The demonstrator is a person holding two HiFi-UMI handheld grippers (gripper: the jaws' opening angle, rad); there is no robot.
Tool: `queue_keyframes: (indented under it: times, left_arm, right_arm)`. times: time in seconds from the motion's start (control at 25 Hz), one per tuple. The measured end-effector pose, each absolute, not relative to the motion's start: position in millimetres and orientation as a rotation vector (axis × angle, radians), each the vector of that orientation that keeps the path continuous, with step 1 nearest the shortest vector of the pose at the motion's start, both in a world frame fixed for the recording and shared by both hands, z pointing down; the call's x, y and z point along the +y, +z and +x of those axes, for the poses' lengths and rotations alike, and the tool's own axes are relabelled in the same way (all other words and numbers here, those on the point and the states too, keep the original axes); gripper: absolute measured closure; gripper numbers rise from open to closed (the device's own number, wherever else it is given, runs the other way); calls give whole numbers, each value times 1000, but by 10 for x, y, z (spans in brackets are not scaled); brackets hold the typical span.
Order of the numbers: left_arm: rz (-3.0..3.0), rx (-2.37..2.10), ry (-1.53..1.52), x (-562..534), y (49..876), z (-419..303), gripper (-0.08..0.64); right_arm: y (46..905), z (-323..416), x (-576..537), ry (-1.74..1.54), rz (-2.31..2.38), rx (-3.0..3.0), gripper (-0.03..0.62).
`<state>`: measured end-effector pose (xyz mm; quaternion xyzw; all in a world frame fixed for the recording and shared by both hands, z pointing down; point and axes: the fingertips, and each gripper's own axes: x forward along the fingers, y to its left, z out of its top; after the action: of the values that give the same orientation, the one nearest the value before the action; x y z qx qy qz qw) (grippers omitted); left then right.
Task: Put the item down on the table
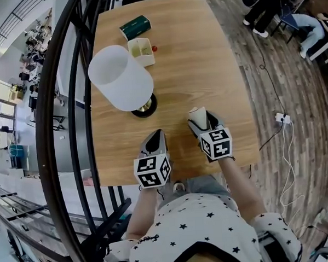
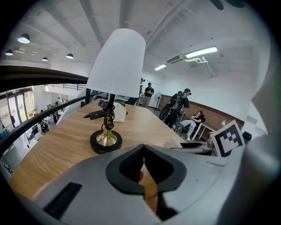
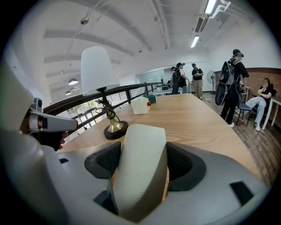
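Hovering over wooden table (image 1: 204, 71) by railing (image 1: 46, 106), right gripper (image 1: 201, 119) clamping item (image 3: 139, 171), left gripper (image 1: 158, 134) closed

Off-white, smooth item (image 3: 139, 169) with rounded edges, clamped between the jaws of the right hand-held gripper (image 1: 202, 120). It stands roughly upright, slightly tilted, over the table (image 1: 204, 54) by its near edge, right of middle. Whether it touches the table can't be told.

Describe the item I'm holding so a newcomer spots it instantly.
At the near edge of the wooden table, right of the lamp, is the right hand-held gripper. Clamped in it is a pale rounded block, the only thing held; the green box and tub sit farther back.
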<state>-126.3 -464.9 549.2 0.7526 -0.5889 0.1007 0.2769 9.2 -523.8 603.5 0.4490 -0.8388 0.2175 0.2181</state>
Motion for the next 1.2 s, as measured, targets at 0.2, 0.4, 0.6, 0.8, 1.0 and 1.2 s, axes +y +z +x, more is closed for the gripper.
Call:
queue_keyframes:
  times: [0.2, 0.4, 0.6, 0.8, 1.0, 1.2]
  left_arm:
    - [2012, -1581, 276, -4646, 5517, -1298, 548]
    - [1995, -1569, 285, -4609, 5574, -1311, 548]
    - [1999, -1562, 295, -4597, 5594, -1297, 548]
    - [2001, -1558, 302, -4572, 5609, -1276, 548]
    - [2004, -1553, 309, -4548, 5607, -1234, 548]
    - [2024, -1558, 312, -4399, 5503, -1216, 548]
  right_arm:
    - [6280, -74, -5240, 616, 1179, -2282, 281]
    - [6558, -145, -5247, 602, 1134, -2207, 281]
    - [6769, -132, -5256, 608, 1115, -2137, 281]
    - [6870, -99, -5278, 688, 1108, -2090, 281]
    - [6888, -102, -5306, 675, 1099, -2074, 279]
    - [6860, -95, -5270, 670, 1096, -2069, 278]
